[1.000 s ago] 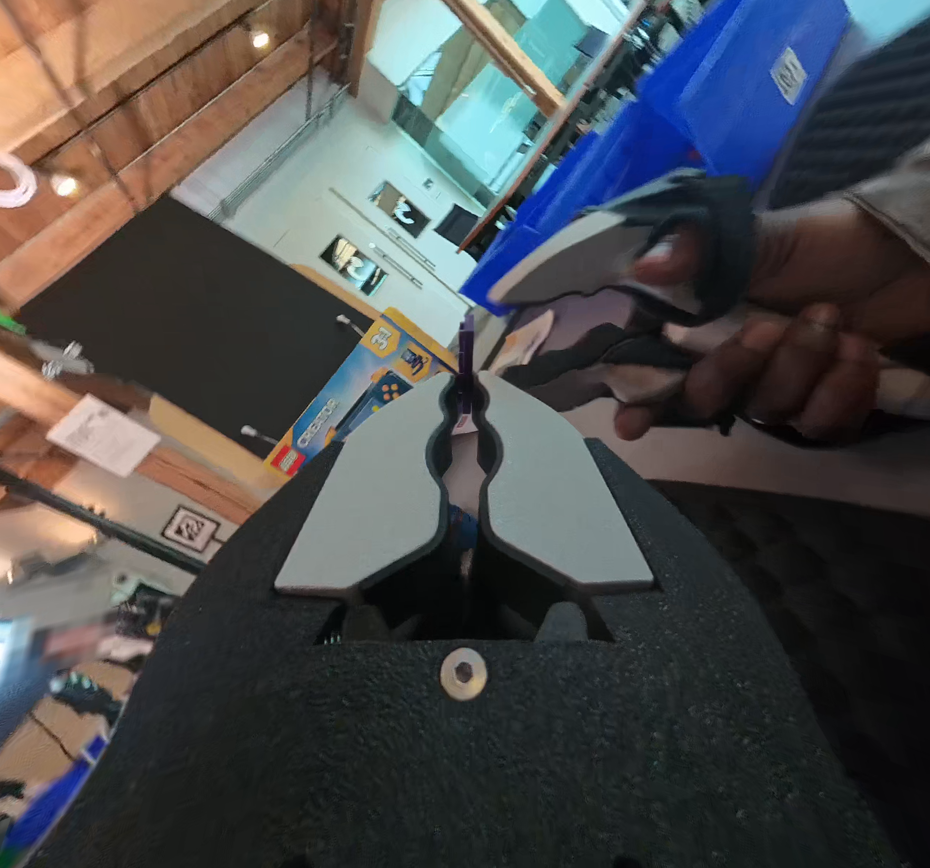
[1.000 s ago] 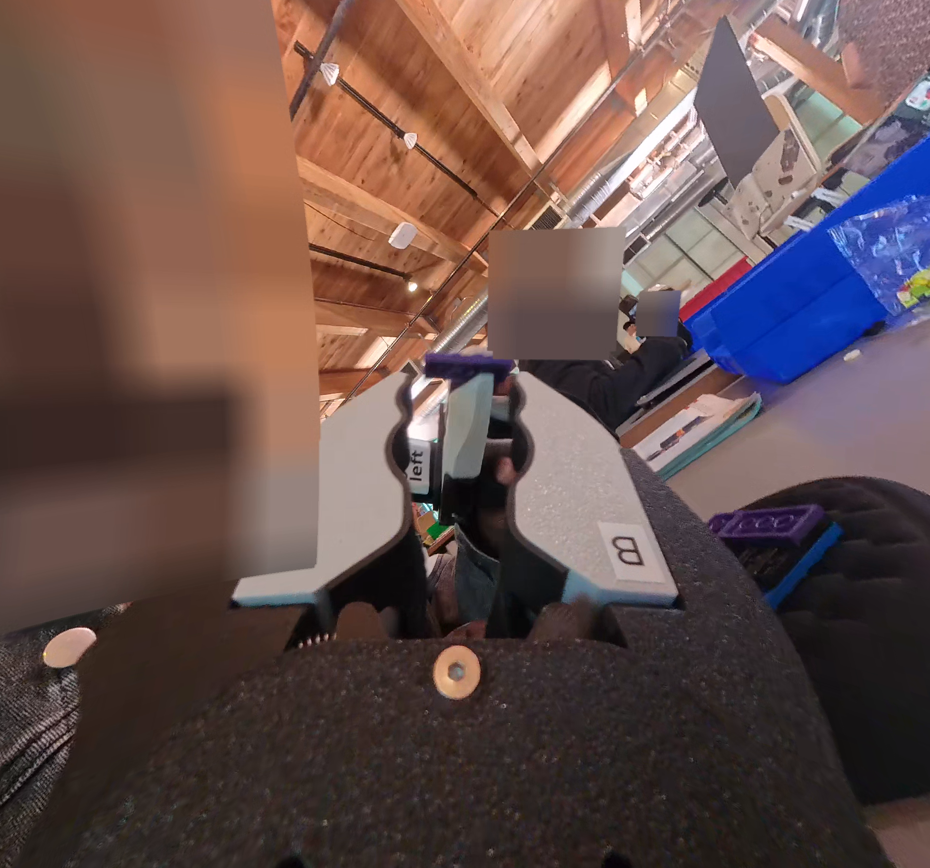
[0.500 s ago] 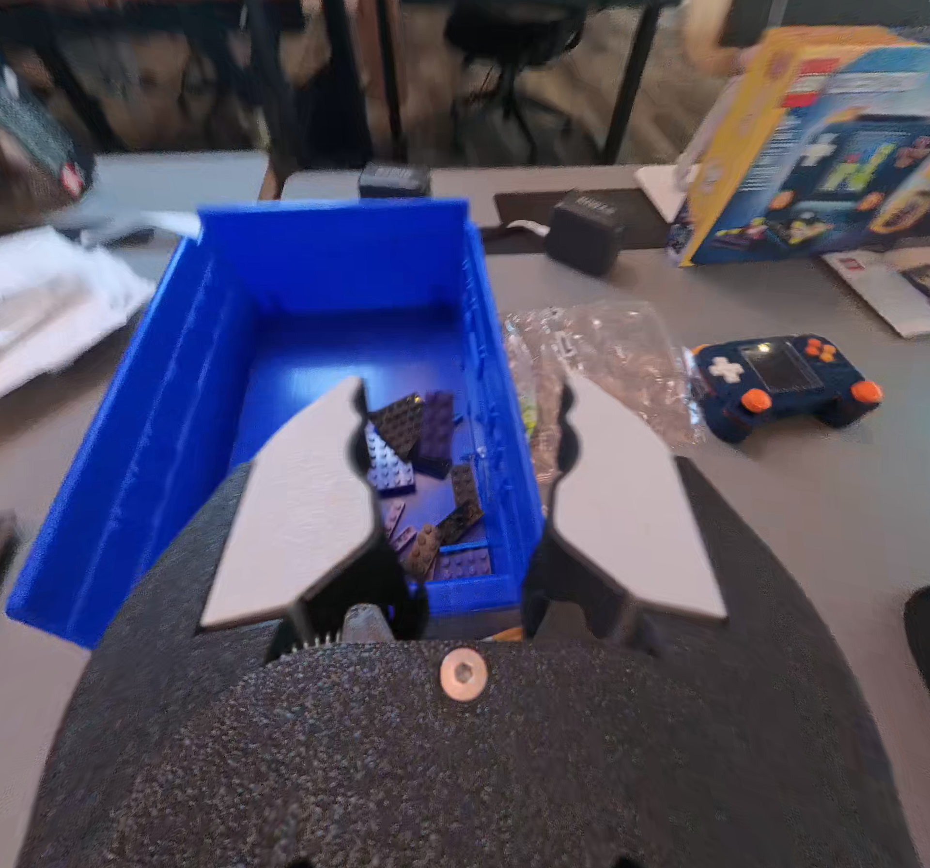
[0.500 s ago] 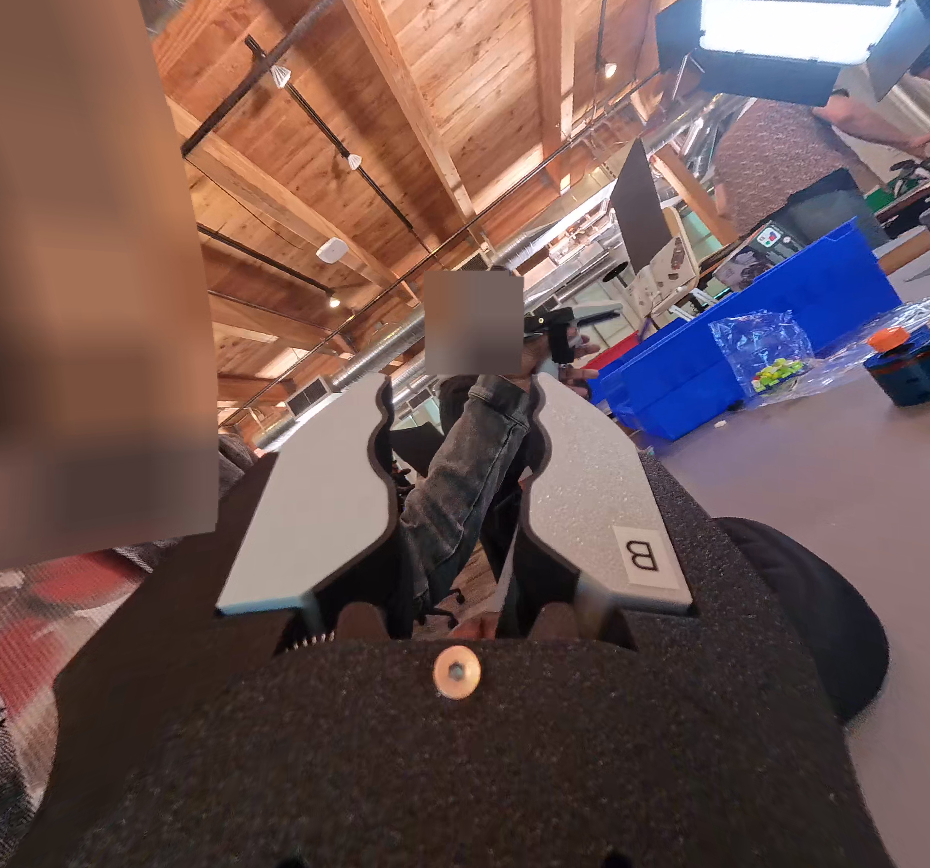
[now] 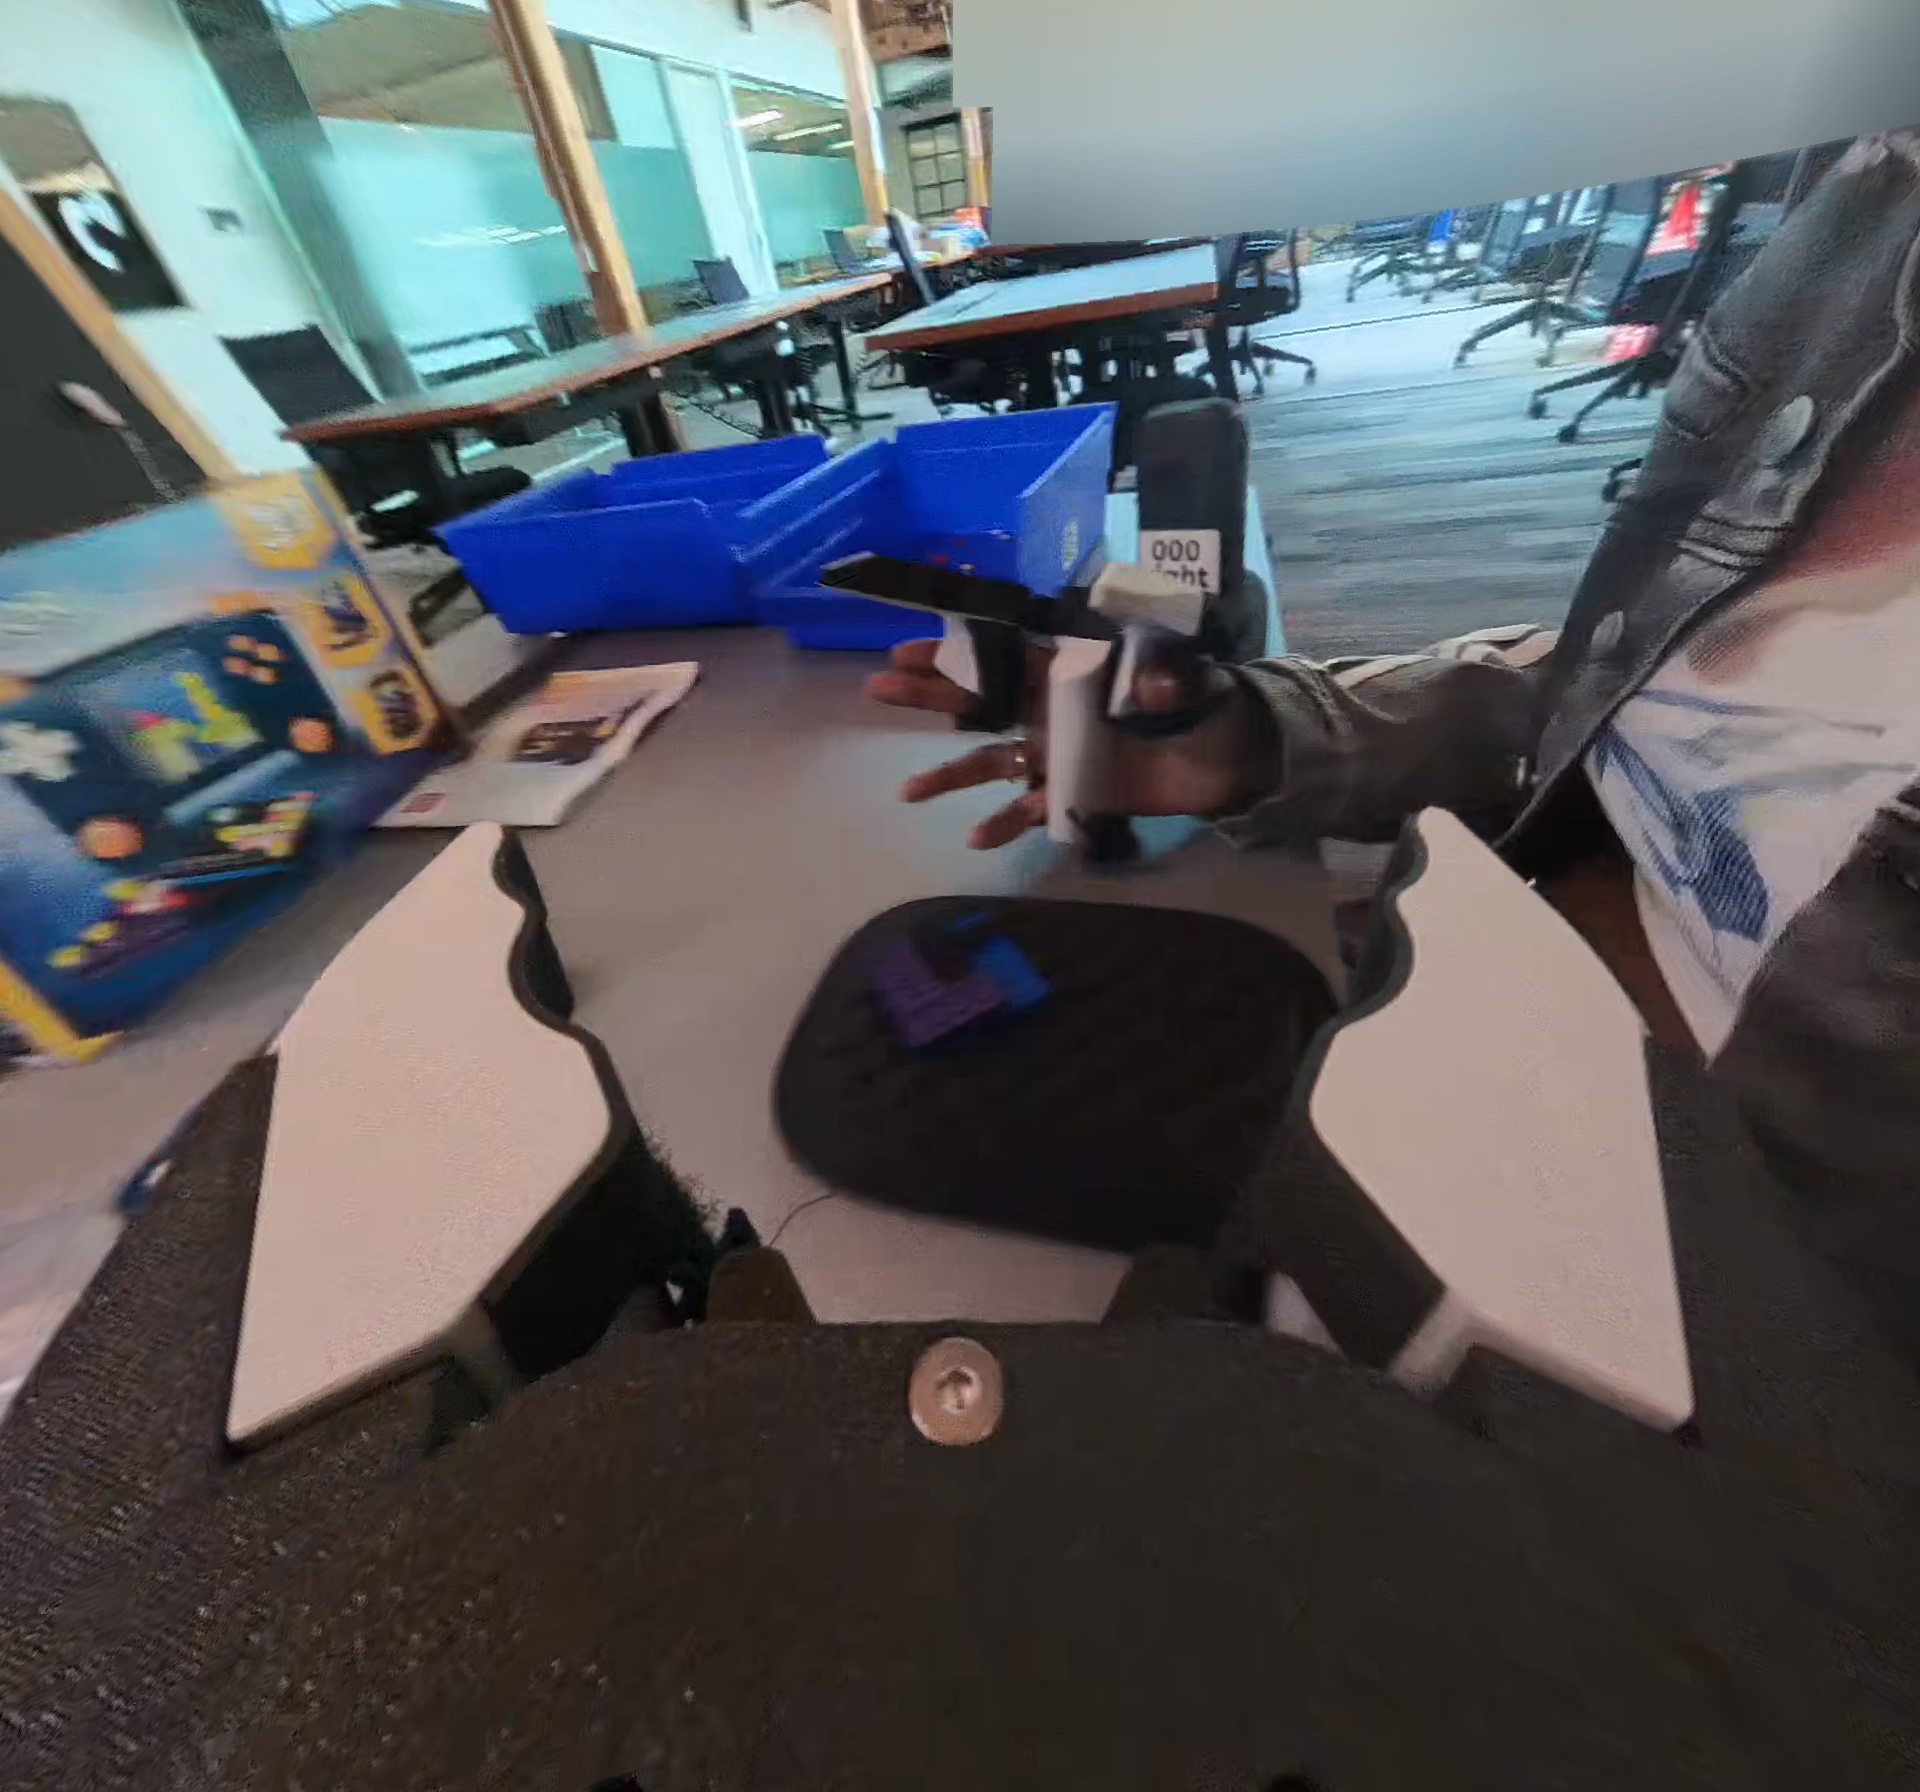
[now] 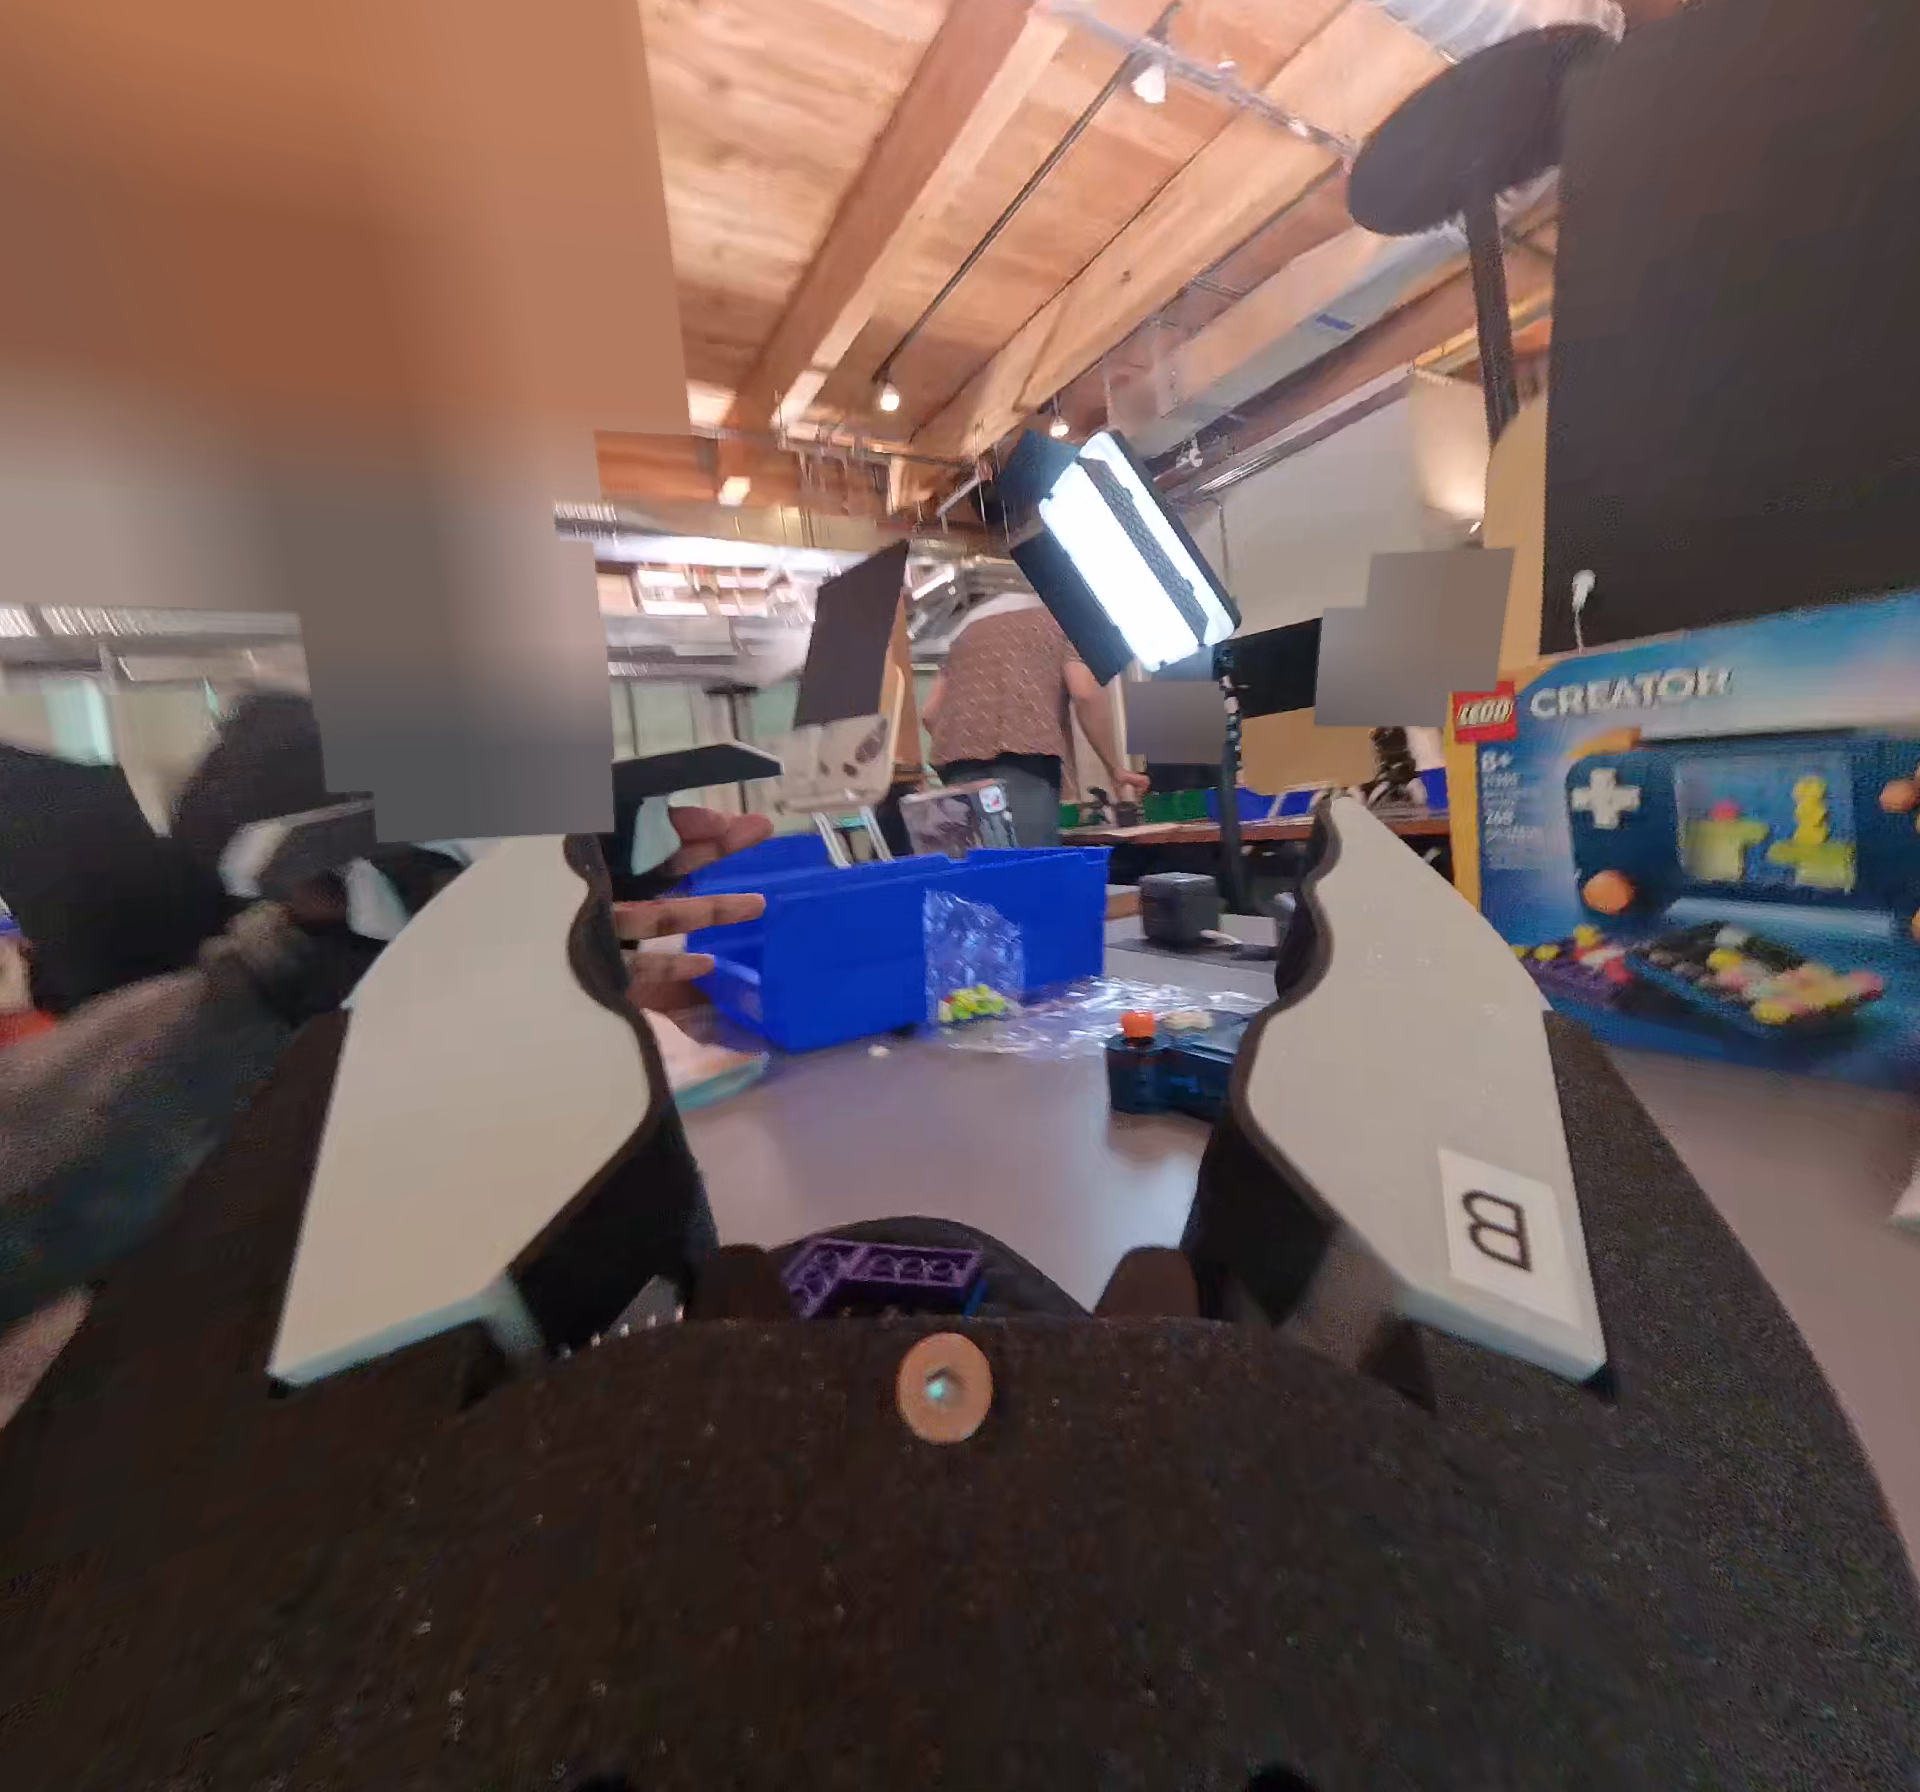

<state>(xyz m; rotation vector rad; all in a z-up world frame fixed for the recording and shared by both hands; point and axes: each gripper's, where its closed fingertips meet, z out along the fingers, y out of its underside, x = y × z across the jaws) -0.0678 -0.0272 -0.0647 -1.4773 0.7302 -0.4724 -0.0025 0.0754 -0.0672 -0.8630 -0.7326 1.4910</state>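
Observation:
My left gripper [image 5: 956, 869] is wide open and empty above the grey table. Below and ahead of it lies a black pad [image 5: 1060, 1077] with a small purple and blue brick assembly [image 5: 951, 979] on it. The right gripper [image 5: 1039, 615] shows beyond the pad in this view, held by a hand. In the right wrist view my right gripper [image 6: 951, 849] is wide open and empty. The purple brick piece [image 6: 883, 1275] sits just under it on the black pad [image 6: 1023, 1269]. The left gripper [image 6: 686, 771] and its hand show at the left.
Blue bins [image 5: 790, 537] stand at the table's far side, also in the right wrist view [image 6: 894, 932]. A colourful toy box [image 5: 177, 755] and a booklet [image 5: 551, 734] lie left. A clear bag [image 6: 977, 963] and a small blue brick-built game console [image 6: 1169, 1067] lie ahead. A person in a jacket [image 5: 1745, 599] is at the right. The small blue brick-built game console [image 6: 1169, 1067] lies around 20 centimetres away from my left fingertips.
Both grippers were shut on a small purple piece a second ago; both have since opened wide. The left view swung from the blue bin to the black pad. The right view tilted down toward the table.

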